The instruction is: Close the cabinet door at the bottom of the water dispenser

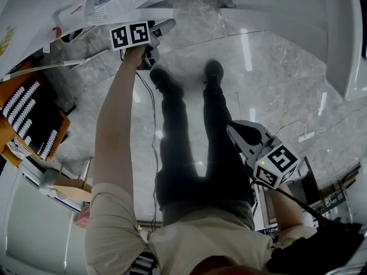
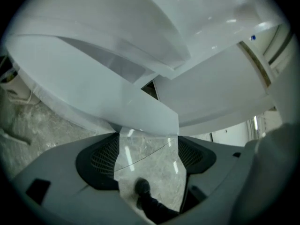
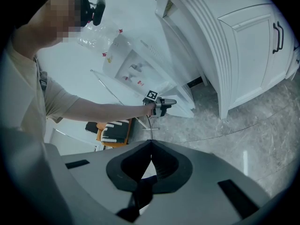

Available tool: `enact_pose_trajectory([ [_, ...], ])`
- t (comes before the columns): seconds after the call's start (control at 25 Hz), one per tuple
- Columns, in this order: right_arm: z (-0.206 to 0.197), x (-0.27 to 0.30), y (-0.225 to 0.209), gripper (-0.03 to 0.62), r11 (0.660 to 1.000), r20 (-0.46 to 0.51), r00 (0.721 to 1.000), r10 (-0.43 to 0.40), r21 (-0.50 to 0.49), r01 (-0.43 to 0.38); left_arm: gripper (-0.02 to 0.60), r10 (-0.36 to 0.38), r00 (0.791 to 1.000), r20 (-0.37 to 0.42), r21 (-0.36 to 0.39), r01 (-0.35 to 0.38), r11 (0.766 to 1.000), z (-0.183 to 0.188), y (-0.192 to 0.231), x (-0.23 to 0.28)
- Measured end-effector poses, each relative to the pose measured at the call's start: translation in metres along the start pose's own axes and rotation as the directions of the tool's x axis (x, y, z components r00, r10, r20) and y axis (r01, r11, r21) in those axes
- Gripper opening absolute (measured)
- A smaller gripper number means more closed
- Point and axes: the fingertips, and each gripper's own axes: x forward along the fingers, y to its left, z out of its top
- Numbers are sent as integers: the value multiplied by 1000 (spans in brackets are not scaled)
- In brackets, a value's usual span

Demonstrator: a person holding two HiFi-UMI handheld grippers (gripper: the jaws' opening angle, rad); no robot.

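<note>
With left gripper [image 2: 149,142] spread and empty, tips right at the cabinet door [image 2: 93,88], its swung-out edge crossing dead ahead; with right gripper [image 3: 151,146] pinched together on nothing, well back from that door; probably a left-hand push.

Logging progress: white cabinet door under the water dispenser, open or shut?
Open: the white cabinet door angles outward with a dark gap behind its edge; the left tool, jaws apart, sits at it.
</note>
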Motion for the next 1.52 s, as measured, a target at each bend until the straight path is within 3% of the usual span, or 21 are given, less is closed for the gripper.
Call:
enact_pose_trajectory([
  [0.12,-1,-1,-2,17,1000,0,1000,-2,2,2,362,57,998,-40,133,-51,990,-1,-1,5],
  [0.48,-3,-3,-4,17,1000,-3,1000,-5,5,5,362,94,995,-28,218,-85,972,11,-5,9],
  [0.68,-5,-2,-5,17,1000,-6,1000,-2,8,2,362,146,989,-1,290,-140,947,18,-3,12],
  [0.88,-6,-3,-9,17,1000,-11,1000,-6,13,6,362,148,987,56,260,-158,952,31,-2,15],
  [1.52,-4,-15,-20,17,1000,-21,1000,-21,6,21,362,221,967,128,305,-250,919,55,0,21],
])
